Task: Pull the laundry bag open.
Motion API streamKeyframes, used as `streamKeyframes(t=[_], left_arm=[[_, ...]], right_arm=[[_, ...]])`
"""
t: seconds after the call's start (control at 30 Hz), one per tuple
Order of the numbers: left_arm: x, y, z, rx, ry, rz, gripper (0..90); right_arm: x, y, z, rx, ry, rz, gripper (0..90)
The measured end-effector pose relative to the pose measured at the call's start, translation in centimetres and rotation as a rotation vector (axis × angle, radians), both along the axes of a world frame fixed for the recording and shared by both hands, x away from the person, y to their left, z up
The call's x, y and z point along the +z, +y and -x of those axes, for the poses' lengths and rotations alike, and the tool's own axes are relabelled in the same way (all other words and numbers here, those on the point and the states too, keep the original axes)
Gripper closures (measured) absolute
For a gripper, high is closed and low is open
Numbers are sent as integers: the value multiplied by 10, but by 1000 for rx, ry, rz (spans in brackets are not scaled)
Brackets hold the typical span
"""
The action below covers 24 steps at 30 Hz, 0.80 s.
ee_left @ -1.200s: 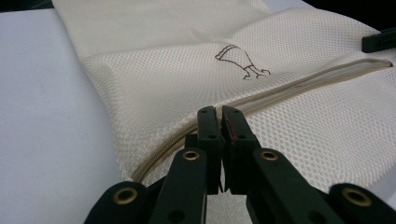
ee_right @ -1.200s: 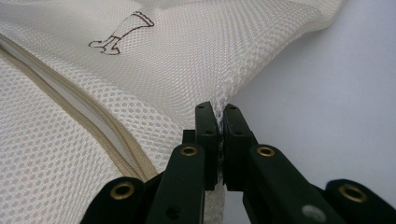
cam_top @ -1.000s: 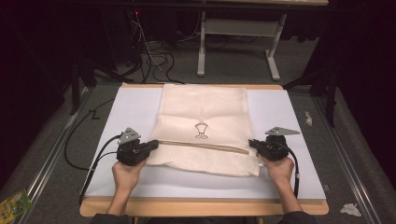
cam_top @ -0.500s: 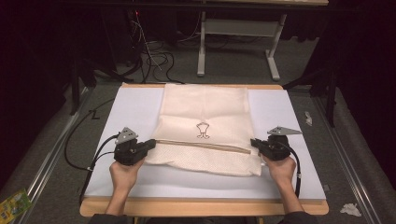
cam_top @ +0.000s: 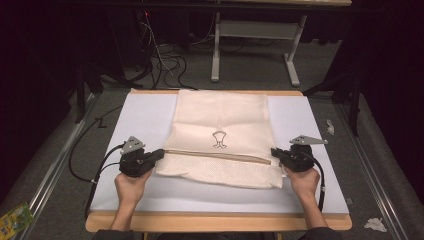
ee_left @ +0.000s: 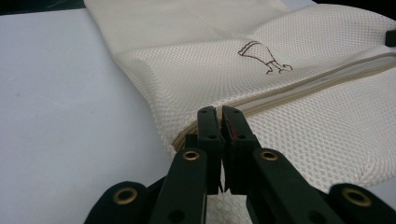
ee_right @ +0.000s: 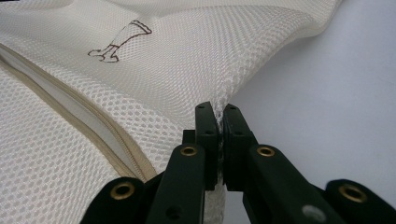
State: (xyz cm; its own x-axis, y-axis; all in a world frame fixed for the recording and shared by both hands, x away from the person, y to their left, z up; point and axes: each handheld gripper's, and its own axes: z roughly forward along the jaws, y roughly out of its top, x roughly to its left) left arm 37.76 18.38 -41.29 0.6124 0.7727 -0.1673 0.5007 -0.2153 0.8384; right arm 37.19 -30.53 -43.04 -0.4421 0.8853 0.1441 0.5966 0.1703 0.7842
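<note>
A cream mesh laundry bag (cam_top: 220, 125) with a small brown emblem (cam_top: 219, 140) lies on the white table mat (cam_top: 145, 115), its near part folded over along a zipper line (cam_top: 215, 155). My left gripper (cam_top: 159, 155) is shut on the bag's left edge at the fold. My right gripper (cam_top: 275, 152) is shut on the right edge at the fold. In the left gripper view the jaws pinch the mesh bag (ee_left: 299, 116) beside the zipper end (ee_left: 184, 135). In the right gripper view the jaws clamp a ridge of the mesh bag (ee_right: 154, 74) next to the zipper (ee_right: 93, 121).
The mat sits on a wooden board (cam_top: 215, 222). Black cables (cam_top: 85, 160) trail off the left side. Crumpled white scraps (cam_top: 375, 224) and a green packet (cam_top: 15, 220) lie on the grey floor. A grey stand (cam_top: 255, 45) is beyond the table.
Both hands stay almost where they were. The bag's folded near part looks slightly flatter and more stretched between the grippers.
</note>
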Motion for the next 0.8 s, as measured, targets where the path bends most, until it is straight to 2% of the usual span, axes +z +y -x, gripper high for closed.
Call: streamKeyframes(t=[0.53, 0.8], left_arm=[[1, 6, 0, 6, 7, -4, 873], [0, 8, 0, 11, 10, -22, 874]], right_arm=[[4, -5, 1, -13, -9, -3, 885], [5, -5, 1, -13, -15, 7, 885]])
